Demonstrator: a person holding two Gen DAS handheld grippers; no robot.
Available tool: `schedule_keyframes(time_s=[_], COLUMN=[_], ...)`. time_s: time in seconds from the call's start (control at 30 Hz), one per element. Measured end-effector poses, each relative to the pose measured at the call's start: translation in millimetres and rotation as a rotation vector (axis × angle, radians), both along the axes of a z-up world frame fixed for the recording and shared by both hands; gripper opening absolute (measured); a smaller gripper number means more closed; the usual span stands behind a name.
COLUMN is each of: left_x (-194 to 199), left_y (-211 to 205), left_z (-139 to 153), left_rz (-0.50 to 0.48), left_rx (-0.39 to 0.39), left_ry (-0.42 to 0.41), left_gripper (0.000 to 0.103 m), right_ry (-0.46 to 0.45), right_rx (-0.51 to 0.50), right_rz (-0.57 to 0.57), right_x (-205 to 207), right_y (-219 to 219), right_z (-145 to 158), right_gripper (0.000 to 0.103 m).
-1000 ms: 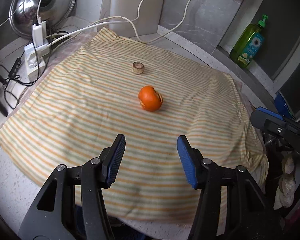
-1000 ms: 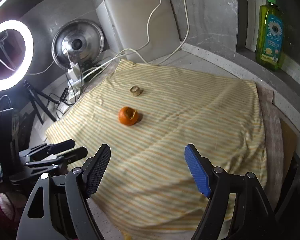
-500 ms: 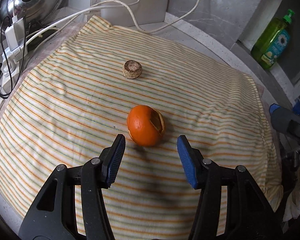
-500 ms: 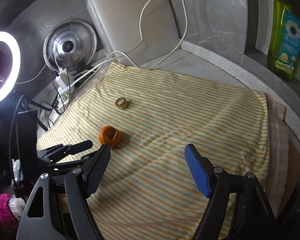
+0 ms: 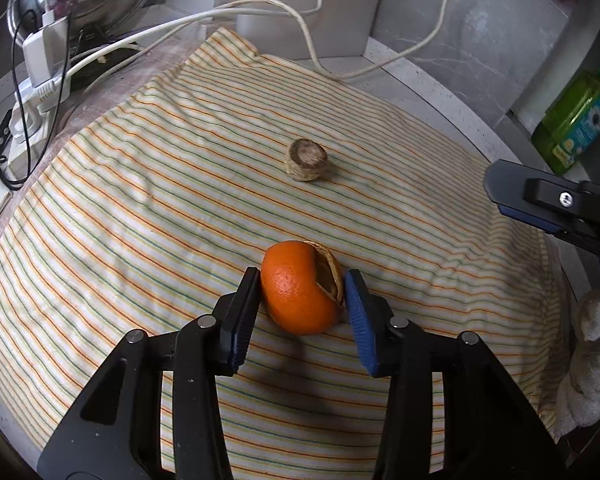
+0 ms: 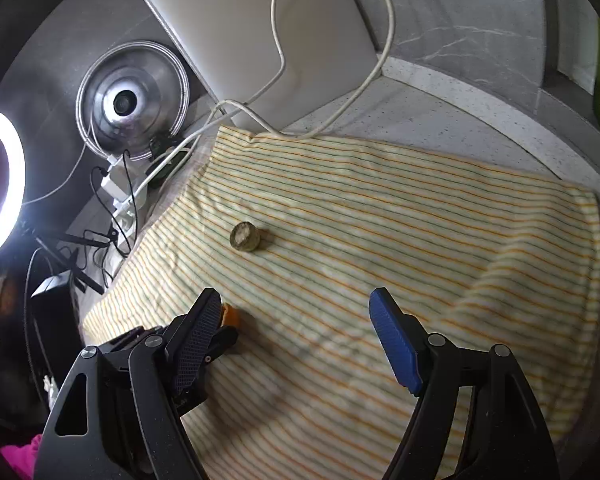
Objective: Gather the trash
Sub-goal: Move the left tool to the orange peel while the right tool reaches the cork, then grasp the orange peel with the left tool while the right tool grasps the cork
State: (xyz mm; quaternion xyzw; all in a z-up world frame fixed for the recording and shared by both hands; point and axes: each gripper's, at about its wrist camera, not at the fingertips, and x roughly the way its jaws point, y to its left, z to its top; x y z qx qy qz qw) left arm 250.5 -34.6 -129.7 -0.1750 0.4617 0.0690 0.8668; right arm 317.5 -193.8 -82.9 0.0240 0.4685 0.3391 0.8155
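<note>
Left wrist | orange peel [image 5: 302, 288] | torn opening faces right | roundish, no long axis

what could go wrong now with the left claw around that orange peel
The hollow orange peel sits between the left claw's pads, which have just been closing; a hard squeeze may crush it or pop it out. The striped cloth beneath could bunch and get pinched. The small brown piece remains uncollected.
</note>
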Motion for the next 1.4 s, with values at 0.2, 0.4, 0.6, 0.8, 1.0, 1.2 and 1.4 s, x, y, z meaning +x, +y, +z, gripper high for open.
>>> schedule_keyframes(time_s=[0.2, 0.4, 0.6, 0.8, 1.0, 1.2, 1.4], left_x=[-11, -27, -42, -53, -59, -62, -63], left_y=[19, 30, 35, 46, 57, 63, 63], left_z=[3, 7, 11, 14, 11, 12, 18], left_rz=[0.06, 0.086, 0.092, 0.103, 0.129, 0.144, 0.143], left_rx=[-0.028, -0.018, -0.01, -0.063, -0.108, -0.111, -0.102], left_ry=[-0.01, -0.007, -0.005, -0.018, -0.016, -0.019, -0.033], left_gripper=[0.042, 0.042, 0.042, 0.042, 0.042, 0.041, 0.041], right_ry=[-0.009, -0.022, -0.019, -0.066, -0.097, -0.178, -0.168], right_rx=[-0.009, -0.042, -0.091, -0.161, -0.222, -0.296, -0.264], right_rz=[0.066, 0.146, 0.188, 0.207, 0.226, 0.244, 0.23], right_x=[13, 24, 33, 37, 37, 30, 33], right_y=[30, 67, 98, 123, 139, 149, 142], right_z=[-4, -16, -34, -43, -51, -55, -49], right_gripper=[0.076, 0.076, 0.076, 0.076, 0.061, 0.028, 0.028])
